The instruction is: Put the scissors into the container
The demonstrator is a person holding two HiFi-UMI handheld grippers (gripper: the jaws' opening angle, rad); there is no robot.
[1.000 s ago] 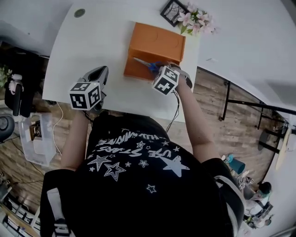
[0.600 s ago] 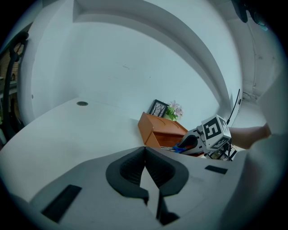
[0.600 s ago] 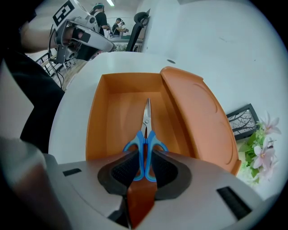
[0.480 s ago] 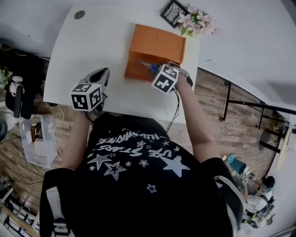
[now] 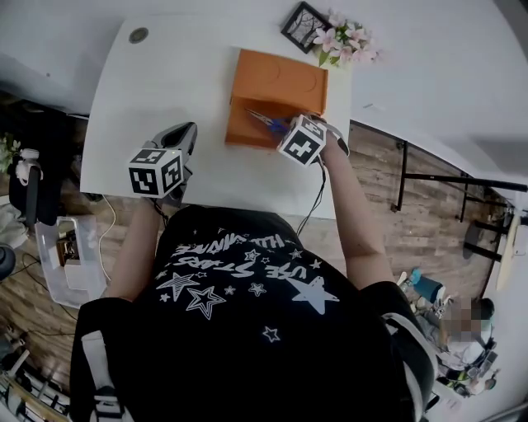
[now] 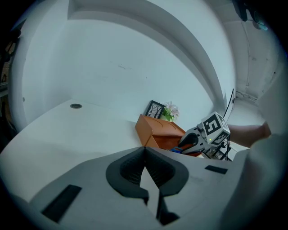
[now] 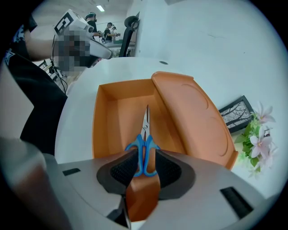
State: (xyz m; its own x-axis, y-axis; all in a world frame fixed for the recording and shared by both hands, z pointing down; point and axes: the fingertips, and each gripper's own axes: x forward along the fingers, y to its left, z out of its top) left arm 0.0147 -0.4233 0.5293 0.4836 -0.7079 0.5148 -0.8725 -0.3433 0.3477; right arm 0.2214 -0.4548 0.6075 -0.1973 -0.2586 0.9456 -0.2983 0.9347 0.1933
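Note:
Blue-handled scissors hang over the open orange container, blades pointing away from me; in the head view the scissors sit above the container. My right gripper is shut on the scissors' handles, and in the head view the right gripper stands at the box's near right corner. The container's lid leans open to the right. My left gripper hovers over the white table left of the box, jaws together with nothing between them.
A framed picture and pink flowers stand behind the container. A round cable hole sits at the table's far left. A clear plastic bin is on the floor to the left.
The right gripper has carried the scissors a little forward and right, further over the open container. The left gripper has hardly moved.

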